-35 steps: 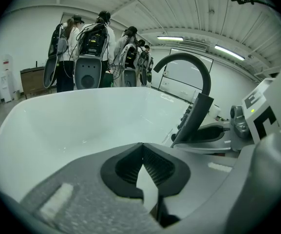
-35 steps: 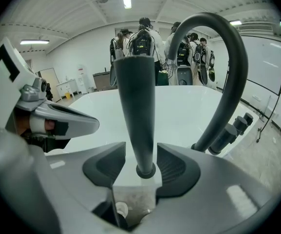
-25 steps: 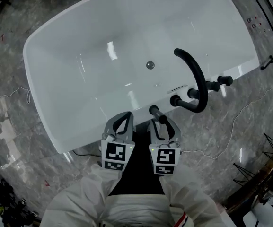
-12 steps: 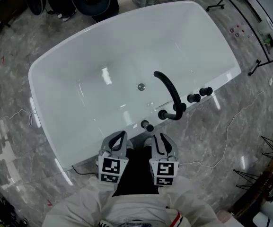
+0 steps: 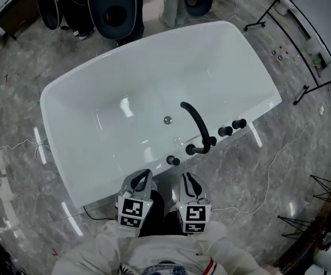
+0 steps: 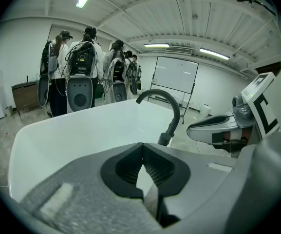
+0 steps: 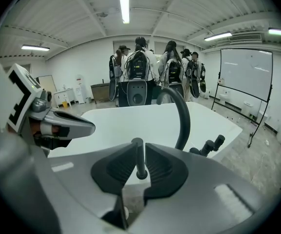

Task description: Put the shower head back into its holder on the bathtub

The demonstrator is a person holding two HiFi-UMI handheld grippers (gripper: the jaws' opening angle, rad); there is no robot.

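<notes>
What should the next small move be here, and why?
Probably just hold both grippers back; the task looks done. The shower head stands upright, seated at the bathtub rim. The right gripper, whose jaws have just been closing with nothing between them, and the shut left gripper are clear of it.

Data-collection lab — freestanding bathtub [image 5: 85,130] on marble floor [image 5: 16,125], whiteboard [image 6: 175,74], people [image 6: 82,67] in backpack rigs

floor [image 5: 16,125]: grey veined stone, glossy.
on floor: white bathtub [image 5: 154,73], centre; thin pale cable [image 5: 268,176], right of the tub.
</notes>
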